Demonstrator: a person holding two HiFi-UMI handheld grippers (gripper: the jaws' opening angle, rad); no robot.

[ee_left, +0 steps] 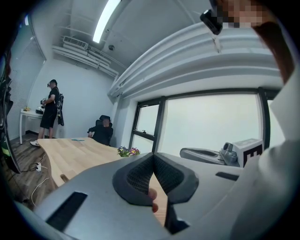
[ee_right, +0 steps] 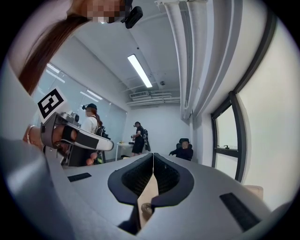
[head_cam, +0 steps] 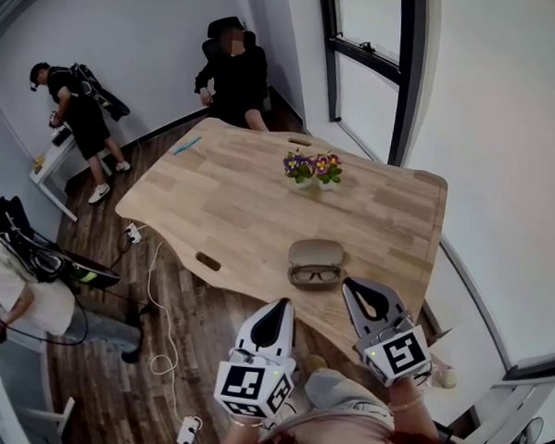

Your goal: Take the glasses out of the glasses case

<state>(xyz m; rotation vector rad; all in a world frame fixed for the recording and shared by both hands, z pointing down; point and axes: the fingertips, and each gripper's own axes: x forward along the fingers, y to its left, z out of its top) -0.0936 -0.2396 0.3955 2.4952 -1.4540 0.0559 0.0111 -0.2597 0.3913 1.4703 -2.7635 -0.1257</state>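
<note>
An open grey glasses case [head_cam: 316, 256] lies near the front edge of the wooden table [head_cam: 241, 205], with dark-framed glasses [head_cam: 315, 275] resting in its lower half. My left gripper [head_cam: 283, 304] hangs off the table edge, below and left of the case, jaws shut and empty. My right gripper [head_cam: 349, 284] is just right of the case, also shut with nothing in it. In the left gripper view the closed left gripper [ee_left: 153, 155] points over the table; in the right gripper view the right gripper [ee_right: 153, 155] is likewise closed. Neither gripper view shows the case.
A small pot of purple and yellow flowers [head_cam: 313, 166] stands beyond the case, and a blue pen [head_cam: 187, 146] lies at the far left. One person sits in a chair [head_cam: 231, 75] at the table's far end; others stand at left. Cables and a power strip [head_cam: 189, 432] lie on the floor.
</note>
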